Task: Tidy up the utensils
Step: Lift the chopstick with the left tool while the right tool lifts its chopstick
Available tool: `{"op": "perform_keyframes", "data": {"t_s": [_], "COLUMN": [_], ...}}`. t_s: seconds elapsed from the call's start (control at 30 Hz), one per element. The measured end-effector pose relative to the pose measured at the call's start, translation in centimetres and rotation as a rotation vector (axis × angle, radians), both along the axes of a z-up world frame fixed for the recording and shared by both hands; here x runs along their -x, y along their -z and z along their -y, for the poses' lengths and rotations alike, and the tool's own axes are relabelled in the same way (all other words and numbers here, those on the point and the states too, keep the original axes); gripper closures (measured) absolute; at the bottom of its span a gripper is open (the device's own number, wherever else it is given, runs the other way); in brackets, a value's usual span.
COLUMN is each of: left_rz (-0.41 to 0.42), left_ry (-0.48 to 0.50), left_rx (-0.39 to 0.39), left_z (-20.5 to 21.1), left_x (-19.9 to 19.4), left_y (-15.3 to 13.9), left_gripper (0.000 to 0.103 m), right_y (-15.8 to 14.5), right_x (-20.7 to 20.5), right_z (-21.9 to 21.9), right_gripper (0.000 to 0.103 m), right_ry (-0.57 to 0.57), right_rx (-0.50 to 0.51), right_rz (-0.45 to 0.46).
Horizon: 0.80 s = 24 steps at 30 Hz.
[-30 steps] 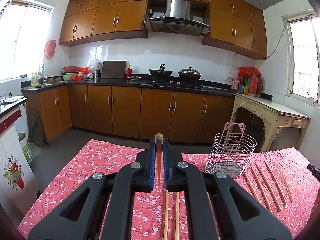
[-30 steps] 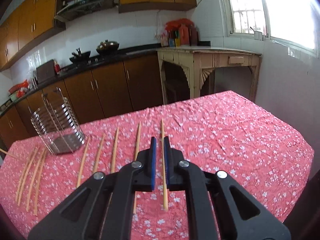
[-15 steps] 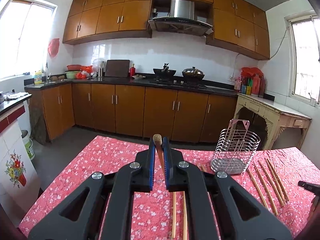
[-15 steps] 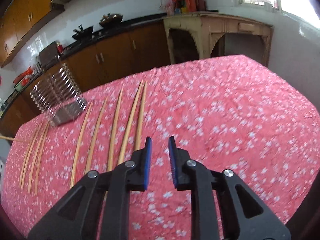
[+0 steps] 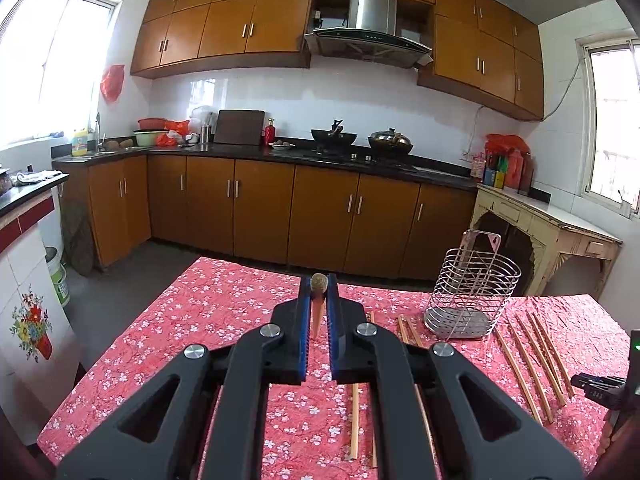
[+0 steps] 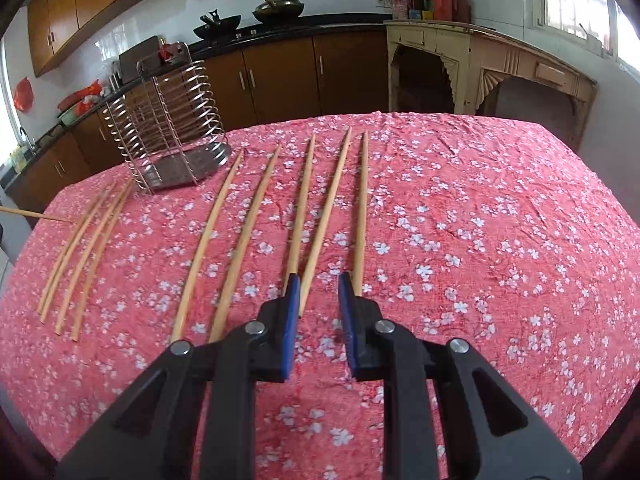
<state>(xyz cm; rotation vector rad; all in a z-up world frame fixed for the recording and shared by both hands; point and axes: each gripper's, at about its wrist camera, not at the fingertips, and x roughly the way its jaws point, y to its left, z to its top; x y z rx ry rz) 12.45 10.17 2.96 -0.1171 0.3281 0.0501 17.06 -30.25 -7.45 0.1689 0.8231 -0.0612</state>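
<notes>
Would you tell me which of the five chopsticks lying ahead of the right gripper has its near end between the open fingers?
The fourth from the left: it slants, its near end between the right gripper fingers.

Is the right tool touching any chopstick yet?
Cannot tell. In the right wrist view the right tool is open, with one chopstick running into the gap between its fingers; the fingertips overlap its neighbours, but contact is not plain.

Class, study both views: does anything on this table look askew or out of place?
Yes. Among the five chopsticks right of the wire holder, the second from the right slants toward its neighbour, their far tips nearly meeting. The holder looks empty; all the chopsticks lie on the tablecloth.
</notes>
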Motion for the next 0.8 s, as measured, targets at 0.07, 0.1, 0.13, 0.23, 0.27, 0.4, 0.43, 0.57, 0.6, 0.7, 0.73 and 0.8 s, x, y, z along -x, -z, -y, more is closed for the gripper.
{"op": "perform_keyframes", "data": {"t_s": [0.07,0.1,0.13,0.23,0.27,0.4,0.43,0.57,0.6,0.7,0.73,0.8], "left_rz": [0.001,0.002,0.003,0.005,0.005,0.004,0.004,0.004,0.004,0.003,0.004,0.005], "left_ry": [0.002,0.004,0.004,0.004,0.004,0.007,0.007,0.004,0.005,0.007,0.009,0.01], "left_rx": [-0.003,-0.004,-0.005,-0.008,-0.008,-0.009,-0.012,-0.011,-0.011,-0.015,-0.017,-0.017], "left_z": [0.1,0.2,0.2,0.3,0.2,0.2,0.3,0.2,0.2,0.4,0.5,0.5], "left_x": [0.0,0.0,0.1,0.0,0.0,0.0,0.0,0.0,0.0,0.0,0.0,0.0], "left_y": [0.0,0.0,-0.1,-0.1,-0.1,-0.1,-0.1,-0.1,-0.1,-0.1,-0.1,-0.2], "left_gripper": [0.096,0.096,0.096,0.096,0.096,0.096,0.096,0.096,0.096,0.096,0.096,0.096], "right_y": [0.3,0.4,0.5,1.0,1.2,2.1,2.0,1.9,1.8,1.2,0.7,-0.4], "right_x": [-0.2,-0.3,-0.4,-0.6,-0.5,-0.4,-0.3,-0.4,-0.3,0.5,0.8,1.4], "right_z": [0.3,0.5,0.8,1.1,1.1,1.0,0.8,0.4,0.5,1.1,1.3,1.7], "right_gripper": [0.082,0.082,0.082,0.082,0.082,0.081,0.081,0.095,0.095,0.096,0.096,0.096], "right_ry": [0.021,0.037,0.056,0.072,0.074,0.082,0.081,0.08,0.088,0.111,0.119,0.133], "right_rx": [0.007,0.014,0.023,0.037,0.042,0.052,0.068,0.098,0.093,0.072,0.072,0.081], "right_rz": [-0.013,-0.015,-0.023,-0.052,-0.059,-0.093,-0.09,-0.09,-0.087,-0.045,-0.023,0.022]}}
